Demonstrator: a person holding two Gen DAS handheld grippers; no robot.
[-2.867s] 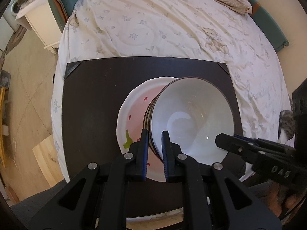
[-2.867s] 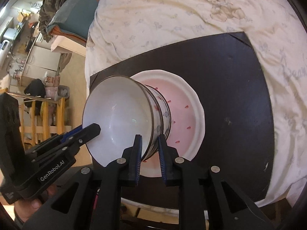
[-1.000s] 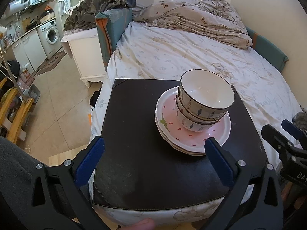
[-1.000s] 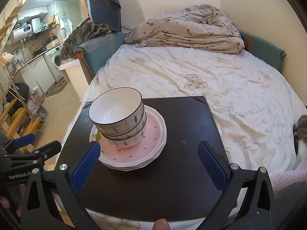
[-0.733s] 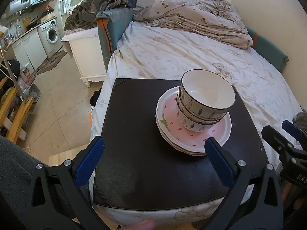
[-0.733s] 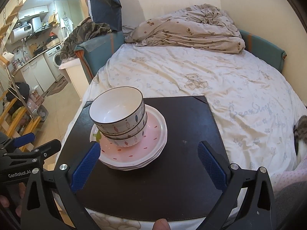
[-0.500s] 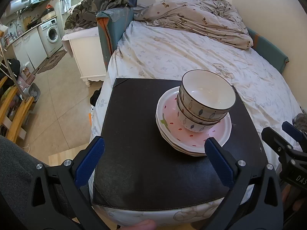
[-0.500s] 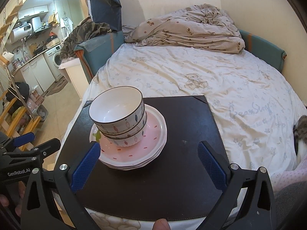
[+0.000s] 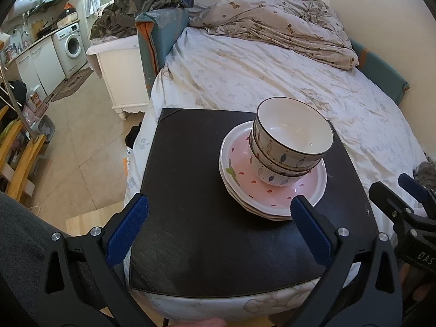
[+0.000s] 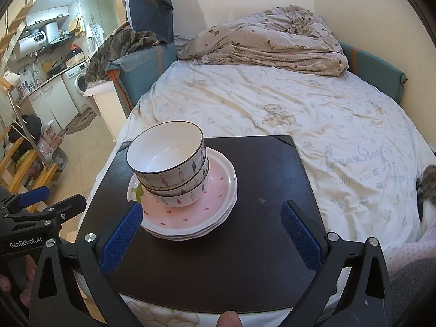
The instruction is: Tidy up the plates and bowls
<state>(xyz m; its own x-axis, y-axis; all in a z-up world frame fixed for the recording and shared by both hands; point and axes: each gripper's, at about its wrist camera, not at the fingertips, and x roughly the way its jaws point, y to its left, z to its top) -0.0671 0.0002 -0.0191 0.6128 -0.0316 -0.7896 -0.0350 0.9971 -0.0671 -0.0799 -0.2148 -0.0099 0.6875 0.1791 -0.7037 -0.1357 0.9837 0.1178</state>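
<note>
A: Looking finished? Bowls (image 9: 293, 141) nesting on the stacked plates (image 9: 272, 188), sitting ahead of the left gripper (image 9: 219, 226), nearer its right-hand jaw.

B: Seeming so. Right gripper (image 10: 211, 234) also gaping wide, gripping nothing, stack resting ahead, toward its left-hand jaw. Nothing loose remaining on the desk (image 10: 259, 259).

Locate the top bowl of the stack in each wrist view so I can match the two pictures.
Left wrist view: the top bowl sits right of centre, nested in a second bowl on the pink plates.
Right wrist view: the top bowl sits left of centre, on the same stack.
Shared landmark: the black mat under the plates.
</note>
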